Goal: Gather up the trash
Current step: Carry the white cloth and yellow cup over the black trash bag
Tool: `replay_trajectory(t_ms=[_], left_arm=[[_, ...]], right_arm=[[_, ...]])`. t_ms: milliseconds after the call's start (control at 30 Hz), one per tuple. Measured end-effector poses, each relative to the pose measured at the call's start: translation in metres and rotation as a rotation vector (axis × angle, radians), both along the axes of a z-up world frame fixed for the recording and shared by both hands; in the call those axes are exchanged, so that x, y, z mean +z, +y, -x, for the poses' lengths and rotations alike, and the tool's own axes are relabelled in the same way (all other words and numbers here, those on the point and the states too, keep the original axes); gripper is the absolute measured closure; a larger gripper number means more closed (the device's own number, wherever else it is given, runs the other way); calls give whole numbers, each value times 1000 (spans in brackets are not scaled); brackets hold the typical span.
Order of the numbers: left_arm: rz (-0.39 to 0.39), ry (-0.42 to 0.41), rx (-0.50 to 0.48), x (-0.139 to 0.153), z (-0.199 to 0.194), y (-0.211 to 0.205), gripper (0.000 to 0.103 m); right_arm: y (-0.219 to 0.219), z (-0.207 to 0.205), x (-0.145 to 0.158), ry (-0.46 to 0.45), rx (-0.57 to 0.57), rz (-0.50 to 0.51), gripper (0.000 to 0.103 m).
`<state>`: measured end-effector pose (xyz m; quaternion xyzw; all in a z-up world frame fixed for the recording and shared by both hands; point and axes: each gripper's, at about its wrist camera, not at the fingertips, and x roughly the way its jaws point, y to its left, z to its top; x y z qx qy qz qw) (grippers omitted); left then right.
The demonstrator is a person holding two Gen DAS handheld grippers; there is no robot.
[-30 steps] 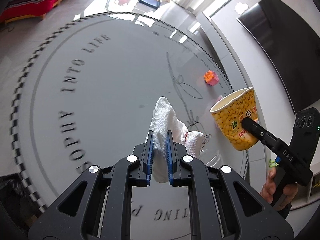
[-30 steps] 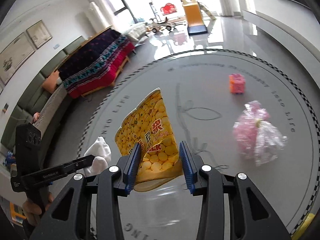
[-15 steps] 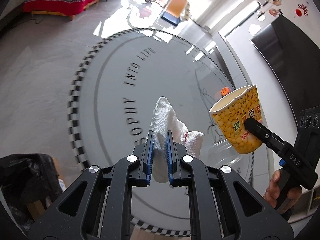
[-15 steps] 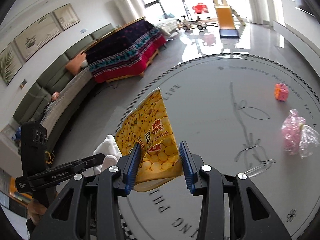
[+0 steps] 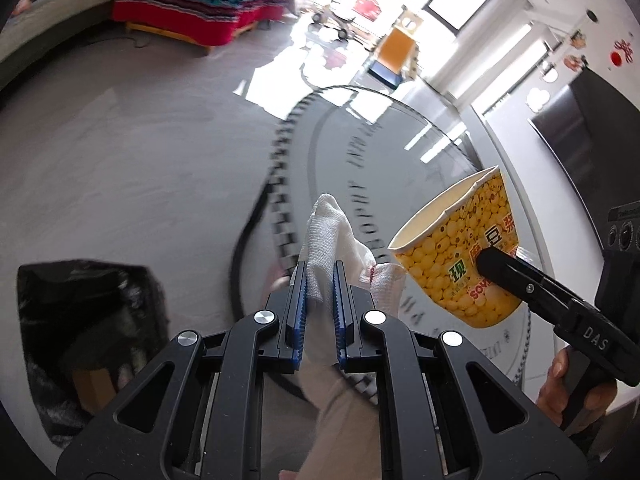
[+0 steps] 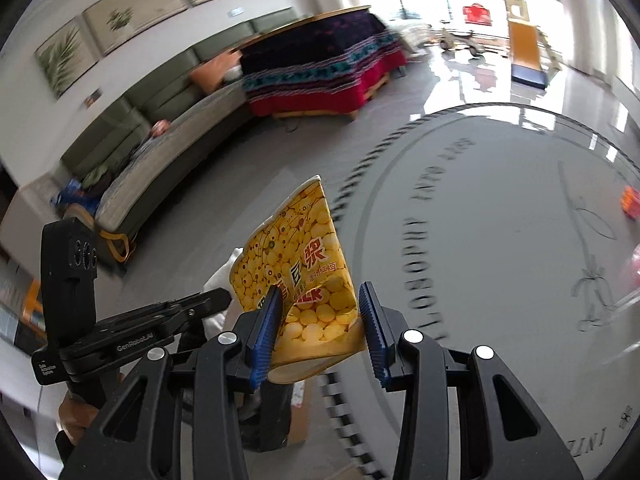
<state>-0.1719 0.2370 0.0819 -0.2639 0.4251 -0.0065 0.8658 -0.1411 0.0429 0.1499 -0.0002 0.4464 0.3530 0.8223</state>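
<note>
My left gripper [image 5: 319, 292] is pressed nearly together, pinching a white cloth [image 5: 328, 236] that stands up between the pads. My right gripper [image 6: 320, 316] is partly spread, clamping a yellow paper cup [image 6: 304, 280] low on its wall, rim pointing away. The cup looks light and thin-walled; it is already creased, so I judge it crushes easily. The cloth is soft and limp. A black trash bag [image 5: 80, 320] lies down-left of my left gripper.
</note>
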Motion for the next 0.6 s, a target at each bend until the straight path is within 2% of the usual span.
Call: replay_trajectory(t_ms=[333, 600], left_arm=[[8, 38, 213, -31, 85, 75, 92], [-24, 115, 362, -67, 141, 118, 92]], right_arm=[[102, 69, -17, 8, 235, 54, 61], [156, 110, -39, 13, 359, 108, 61]])
